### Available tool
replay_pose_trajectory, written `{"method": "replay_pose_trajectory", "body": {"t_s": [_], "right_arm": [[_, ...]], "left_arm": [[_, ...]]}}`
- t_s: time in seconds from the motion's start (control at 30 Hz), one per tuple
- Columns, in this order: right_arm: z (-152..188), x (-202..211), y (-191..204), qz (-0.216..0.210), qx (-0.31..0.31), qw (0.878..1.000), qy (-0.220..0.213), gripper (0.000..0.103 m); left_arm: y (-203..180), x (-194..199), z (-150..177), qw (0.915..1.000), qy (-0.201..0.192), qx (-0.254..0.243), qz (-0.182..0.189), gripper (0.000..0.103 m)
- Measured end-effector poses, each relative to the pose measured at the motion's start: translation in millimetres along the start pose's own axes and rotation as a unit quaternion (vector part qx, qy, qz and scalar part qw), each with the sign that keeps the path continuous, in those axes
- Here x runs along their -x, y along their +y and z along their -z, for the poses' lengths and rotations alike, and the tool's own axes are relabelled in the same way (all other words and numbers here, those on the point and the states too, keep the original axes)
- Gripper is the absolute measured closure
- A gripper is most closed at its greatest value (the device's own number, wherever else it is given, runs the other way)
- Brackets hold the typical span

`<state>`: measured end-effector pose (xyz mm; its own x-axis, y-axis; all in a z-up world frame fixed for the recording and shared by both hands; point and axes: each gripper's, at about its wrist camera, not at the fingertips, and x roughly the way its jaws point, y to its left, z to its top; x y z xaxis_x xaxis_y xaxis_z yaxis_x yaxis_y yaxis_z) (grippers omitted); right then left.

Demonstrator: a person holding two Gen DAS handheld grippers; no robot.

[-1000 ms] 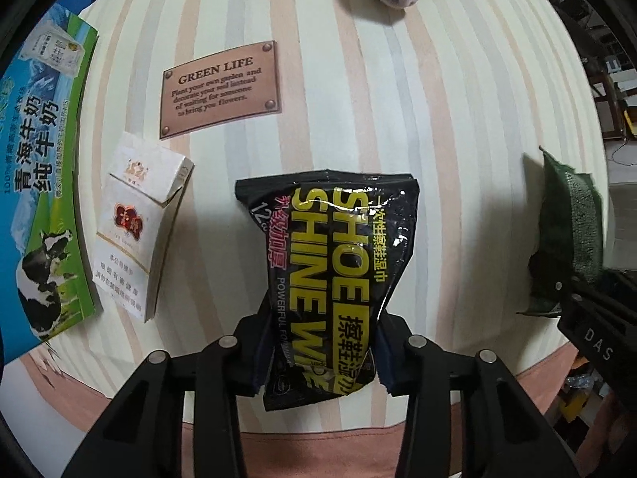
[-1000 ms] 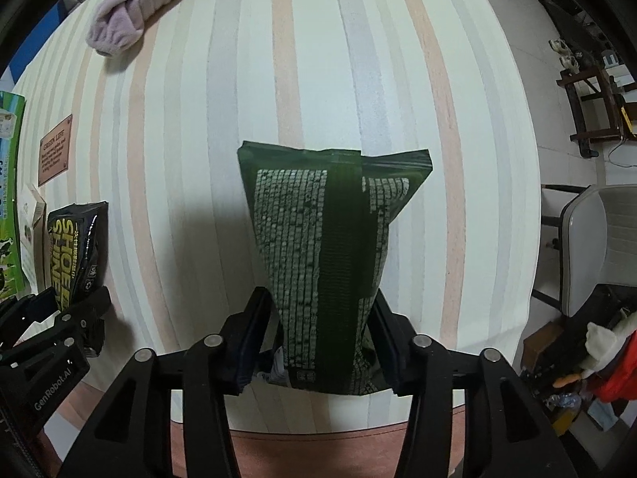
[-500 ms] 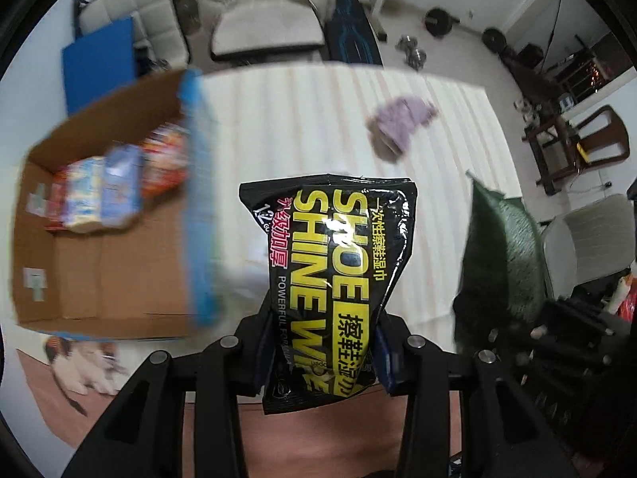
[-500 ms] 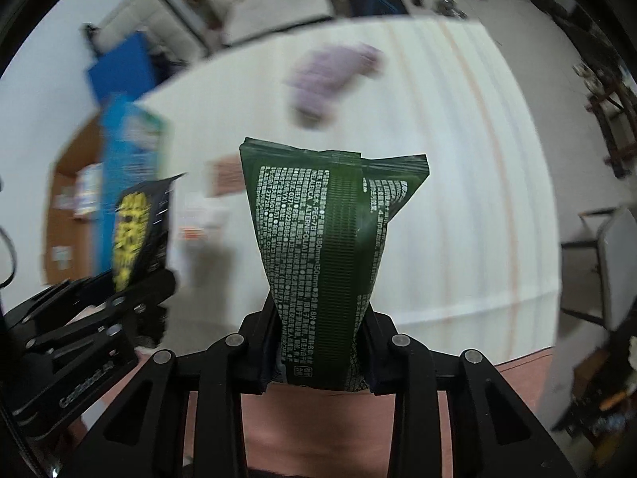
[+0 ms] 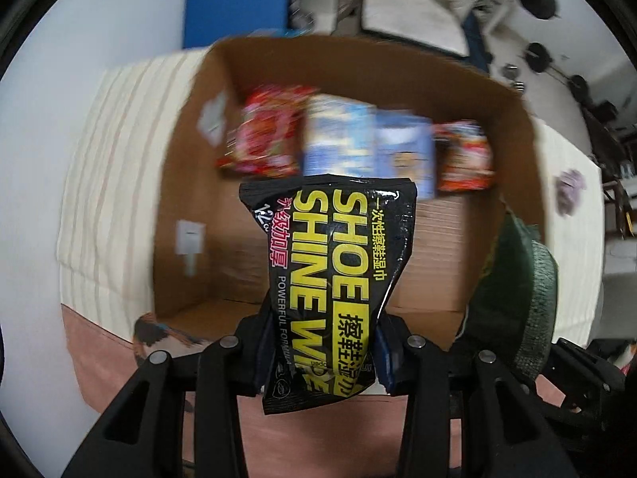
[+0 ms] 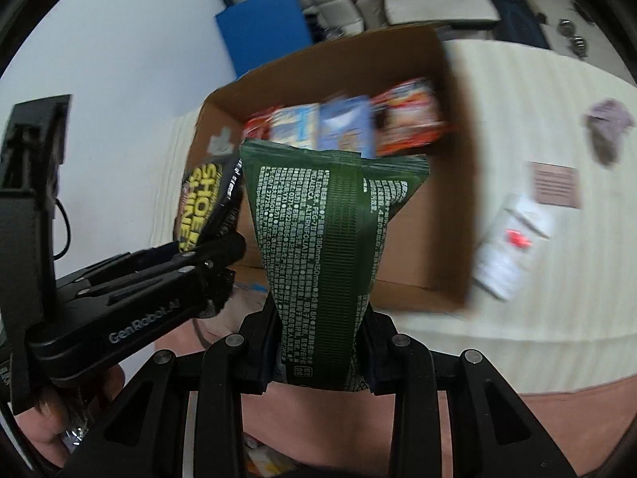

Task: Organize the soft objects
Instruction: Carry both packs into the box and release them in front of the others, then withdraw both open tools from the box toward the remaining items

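Note:
My left gripper (image 5: 322, 354) is shut on a black and yellow shoe-shine wipes pack (image 5: 338, 279) and holds it upright in the air, in front of an open cardboard box (image 5: 517, 127). My right gripper (image 6: 322, 350) is shut on a dark green wipes pack (image 6: 330, 247), also held up before the cardboard box (image 6: 458, 183). The left gripper and its black pack (image 6: 199, 203) show at the left of the right wrist view. The green pack (image 5: 529, 286) shows at the right of the left wrist view. Several colourful soft packs (image 5: 338, 139) stand in a row at the box's far wall.
The box stands on a striped cloth table (image 6: 557, 298). A white carton (image 6: 509, 243), a brown plaque (image 6: 555, 185) and a purple cloth (image 6: 607, 127) lie on the table right of the box. A blue board (image 5: 235, 0) and pale sofas stand behind.
Both grippers have lifted their packs off the table and swung left. The open box now lies straight ahead of both.

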<state>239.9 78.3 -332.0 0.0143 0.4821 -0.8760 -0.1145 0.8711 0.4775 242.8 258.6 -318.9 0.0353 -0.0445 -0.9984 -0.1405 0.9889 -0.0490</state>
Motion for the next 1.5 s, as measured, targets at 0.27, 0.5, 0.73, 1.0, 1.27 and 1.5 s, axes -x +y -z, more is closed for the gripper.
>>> {"method": "replay_pose_trajectory", "body": {"t_s": [0.27, 0.5, 0.73, 1.0, 1.27, 1.5], "right_arm": [[-31, -67, 30, 0.012, -0.009, 1.000, 0.028, 0.067], [-49, -93, 30, 0.018, -0.015, 0.999, 0.043, 0.067], [-49, -106, 30, 0.014, -0.017, 0.998, 0.057, 0.066], [-50, -102, 32, 0.018, -0.008, 0.997, 0.071, 0.004], [-45, -93, 39, 0.045, -0.004, 0.997, 0.063, 0.003], [-39, -82, 43, 0.073, 0.001, 0.996, 0.052, 0.000]], "left_arm": [[41, -33, -28, 0.9991, 0.036, 0.019, 0.011, 0.065], [37, -40, -41, 0.9986, 0.050, 0.002, 0.017, 0.065], [38, -49, -48, 0.9970, 0.073, 0.009, 0.027, 0.057], [49, -39, -54, 0.9984, 0.052, 0.016, 0.018, 0.020], [43, -26, -49, 0.9995, 0.031, 0.000, -0.010, 0.003], [42, -15, -37, 0.9995, 0.019, -0.007, -0.024, 0.003]]}}
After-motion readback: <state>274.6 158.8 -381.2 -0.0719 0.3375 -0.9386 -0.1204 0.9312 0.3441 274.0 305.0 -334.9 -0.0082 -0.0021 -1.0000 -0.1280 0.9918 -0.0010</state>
